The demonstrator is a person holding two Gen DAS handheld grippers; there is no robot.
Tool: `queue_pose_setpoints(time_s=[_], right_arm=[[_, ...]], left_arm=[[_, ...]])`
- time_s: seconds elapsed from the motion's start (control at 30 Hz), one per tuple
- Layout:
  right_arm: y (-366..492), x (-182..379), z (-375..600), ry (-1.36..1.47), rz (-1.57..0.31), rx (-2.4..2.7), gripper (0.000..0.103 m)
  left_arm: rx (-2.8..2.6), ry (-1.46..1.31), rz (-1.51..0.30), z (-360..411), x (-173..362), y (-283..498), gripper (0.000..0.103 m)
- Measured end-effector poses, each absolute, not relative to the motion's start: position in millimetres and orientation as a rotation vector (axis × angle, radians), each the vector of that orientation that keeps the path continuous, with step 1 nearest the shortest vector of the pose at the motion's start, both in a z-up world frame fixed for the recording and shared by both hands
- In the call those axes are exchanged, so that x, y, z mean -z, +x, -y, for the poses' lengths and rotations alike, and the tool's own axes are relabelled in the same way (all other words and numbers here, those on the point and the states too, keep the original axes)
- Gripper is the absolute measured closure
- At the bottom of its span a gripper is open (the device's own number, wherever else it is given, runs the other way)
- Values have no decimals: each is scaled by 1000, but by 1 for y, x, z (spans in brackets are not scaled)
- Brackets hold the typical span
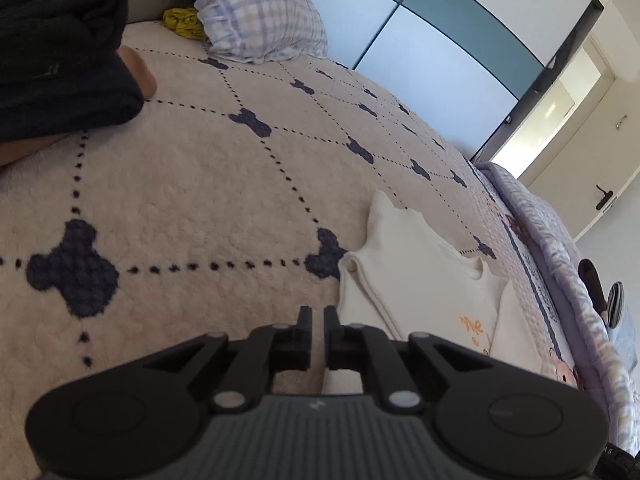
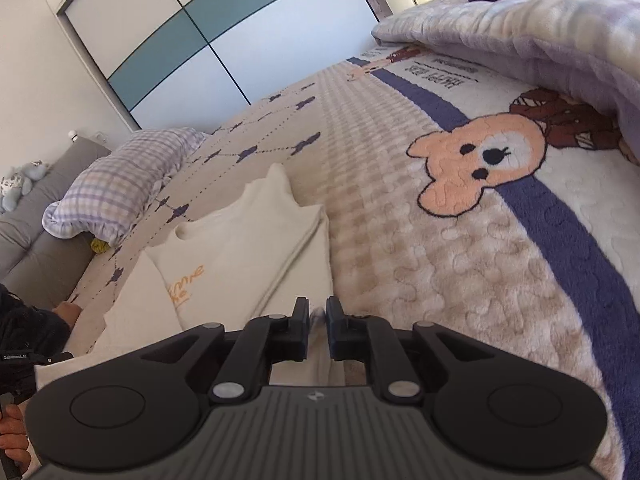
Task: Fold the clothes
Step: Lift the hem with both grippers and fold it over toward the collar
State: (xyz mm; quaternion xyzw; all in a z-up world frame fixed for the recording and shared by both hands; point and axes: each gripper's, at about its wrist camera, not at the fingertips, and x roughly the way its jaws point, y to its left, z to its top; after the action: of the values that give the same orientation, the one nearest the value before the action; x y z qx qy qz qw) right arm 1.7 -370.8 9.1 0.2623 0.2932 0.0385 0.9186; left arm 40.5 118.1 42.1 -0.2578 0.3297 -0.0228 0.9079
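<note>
Two black two-finger grippers, left (image 1: 317,312) and right (image 2: 317,304), stand narrowly parted and empty, flanking a folded cream sweatshirt (image 1: 420,280) on the fleecy patterned blanket (image 1: 180,184).

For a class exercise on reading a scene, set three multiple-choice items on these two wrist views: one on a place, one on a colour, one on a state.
1. Where does the cream garment with orange lettering lie?
A. floor
B. fleece bedspread
C. grey sofa

2. What colour is the crumpled cloth beside the checked pillow?
A. yellow-green
B. red
C. white

3. How do the left gripper jaws stand?
A. wide apart
B. clamped on a sleeve
C. narrowly apart, empty

Answers: 1 B, bedspread surrounds it; 2 A, yellow-green folds show; 3 C, a thin bare gap shows.
</note>
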Motion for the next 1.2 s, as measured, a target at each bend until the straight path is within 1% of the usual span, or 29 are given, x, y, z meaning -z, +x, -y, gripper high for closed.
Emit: queue_pose_setpoints(time_s=[0.03, 0.07, 0.1, 0.2, 0.27, 0.43, 0.47, 0.5, 0.53, 0.57, 0.6, 0.63, 0.67, 0.7, 0.77, 0.87, 1.2], right_arm=[[-1, -10, 375, 541, -595, -75, 78], [-6, -11, 379, 536, -579, -64, 70], [-11, -13, 383, 531, -564, -56, 66], [-25, -20, 396, 530, -522, -96, 63], [-27, -23, 396, 495, -515, -151, 63], [-17, -20, 380, 408, -565, -239, 61], [-13, -18, 377, 403, -582, -240, 61], [-11, -16, 374, 387, -595, -244, 61], [-11, -16, 368, 360, -598, -255, 61], [-11, -16, 363, 332, -601, -266, 61], [-12, -15, 358, 302, -603, -276, 62], [-14, -16, 352, 263, -599, -280, 62], [-16, -16, 348, 233, -595, -280, 66], [-17, -16, 344, 204, -591, -279, 78], [-19, -15, 340, 174, -589, -285, 92], [-23, -15, 340, 154, -574, -275, 94], [-31, -29, 345, 165, -491, -212, 97]], left_arm=[[55, -523, -659, -124, -43, 34, 71], [76, -517, -644, -127, -43, 29, 59], [108, -514, -638, -130, -43, 23, 55], [216, -520, -636, -130, -41, 9, 47], [277, -491, -638, -119, -41, 4, 34], [304, -316, -654, -81, -40, 3, 31], [296, -287, -666, -75, -39, 3, 36], [286, -253, -677, -69, -37, 4, 44], [277, -215, -688, -65, -35, 4, 69], [265, -180, -692, -61, -33, 4, 80], [255, -157, -686, -59, -33, 4, 83], [251, -143, -680, -59, -33, 3, 93], [248, -135, -676, -60, -33, 3, 94], [248, -132, -671, -61, -34, 2, 94], [248, -125, -662, -63, -35, 1, 95], [239, -83, -635, -59, -38, -3, 95], [193, -11, -563, -49, -57, -9, 96]])
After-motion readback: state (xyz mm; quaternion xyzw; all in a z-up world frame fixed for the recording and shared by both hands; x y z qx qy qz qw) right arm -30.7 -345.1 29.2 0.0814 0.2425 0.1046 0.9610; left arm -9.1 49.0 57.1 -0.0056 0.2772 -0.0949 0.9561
